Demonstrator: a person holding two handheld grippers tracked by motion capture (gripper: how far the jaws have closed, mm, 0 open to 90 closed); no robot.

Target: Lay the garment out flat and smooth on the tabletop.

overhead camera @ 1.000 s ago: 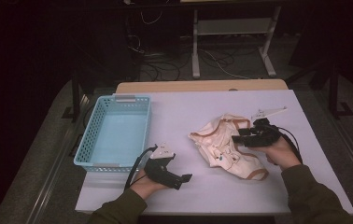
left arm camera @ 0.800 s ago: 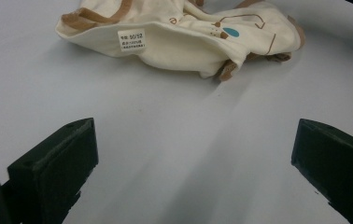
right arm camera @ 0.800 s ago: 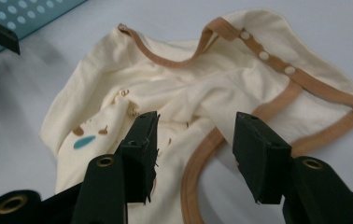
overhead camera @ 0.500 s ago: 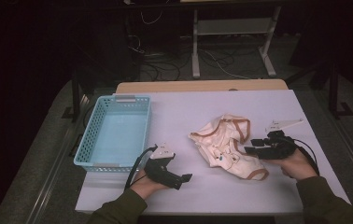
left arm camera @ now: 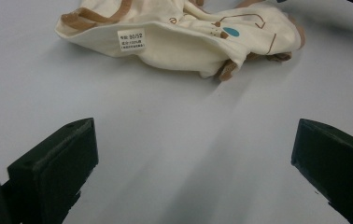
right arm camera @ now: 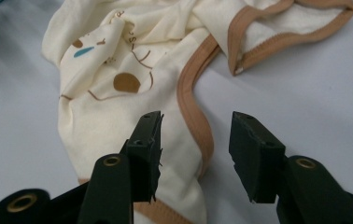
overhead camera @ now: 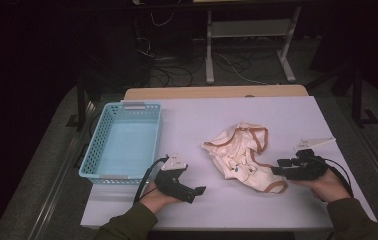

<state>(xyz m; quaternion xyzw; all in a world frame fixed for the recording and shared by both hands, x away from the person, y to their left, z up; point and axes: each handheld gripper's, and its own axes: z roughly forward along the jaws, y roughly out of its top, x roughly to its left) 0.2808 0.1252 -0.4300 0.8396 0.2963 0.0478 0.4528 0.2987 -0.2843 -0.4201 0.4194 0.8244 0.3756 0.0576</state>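
Fingers (right arm camera: 149, 140) of your right gripper (overhead camera: 283, 167) stand partly apart, pads free, with the tan-trimmed edge of the crumpled cream baby garment with brown binding (overhead camera: 242, 157) lying between and below them. No cloth is pinched. That gripper's jaws have just been closing a little, with only the fabric edge under the gap. Your right hand (overhead camera: 327, 184) holds it low at the near right of the pale lilac tabletop (overhead camera: 237, 112), tips pointing left at the garment's near right end.

Your left gripper (overhead camera: 197, 191) lies at the near left of the table in your left hand (overhead camera: 157, 196). Its black jaws are spread wide over bare tabletop, nothing between them. In the left gripper view the garment (left arm camera: 184, 37) sits well beyond the jaws, a white size label (left arm camera: 131, 40) facing up and a small blue print beside brown line drawings.

The garment lies in a loose heap right of centre, flat on the table, apart from the light blue perforated plastic basket (overhead camera: 99, 145), which sits at the left side of the table, just beyond your left gripper.
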